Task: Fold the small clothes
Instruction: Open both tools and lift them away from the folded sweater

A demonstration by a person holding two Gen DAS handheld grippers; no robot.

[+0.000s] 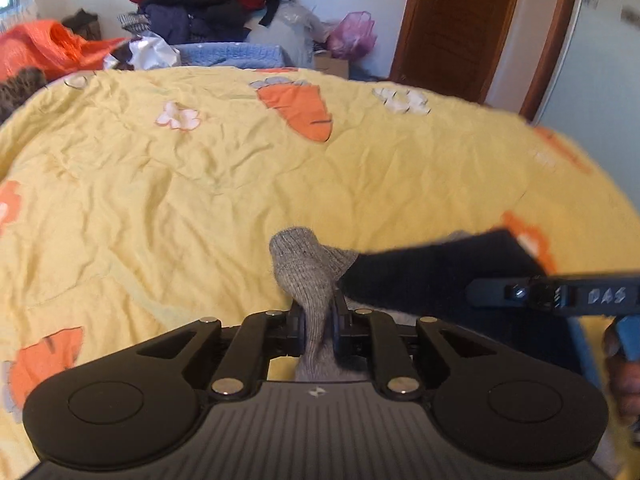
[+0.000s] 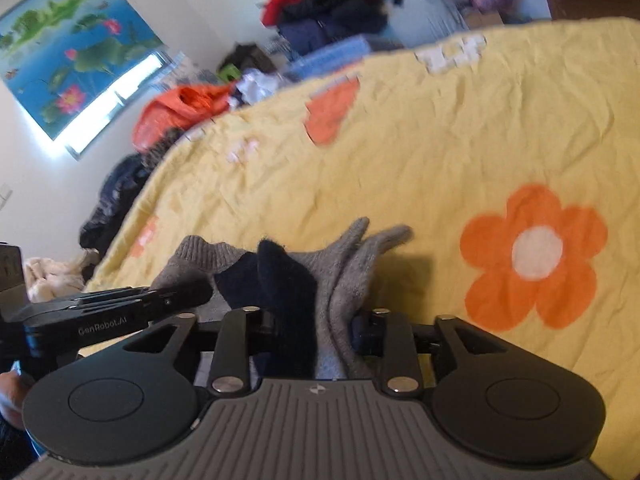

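The grey-and-navy sock (image 1: 308, 276) is stretched just above the yellow flowered bedspread (image 1: 200, 184), caught at both ends. Its grey end runs straight into the left tongs (image 1: 318, 324), which are clenched on the knit. In the right wrist view the sock's navy and grey folds (image 2: 320, 280) pass between the right tongs (image 2: 316, 324), also clamped on it. The two tongs sit near each other, the sock spanning between them. A heap of clothes (image 1: 200, 4) lies beyond the bed.
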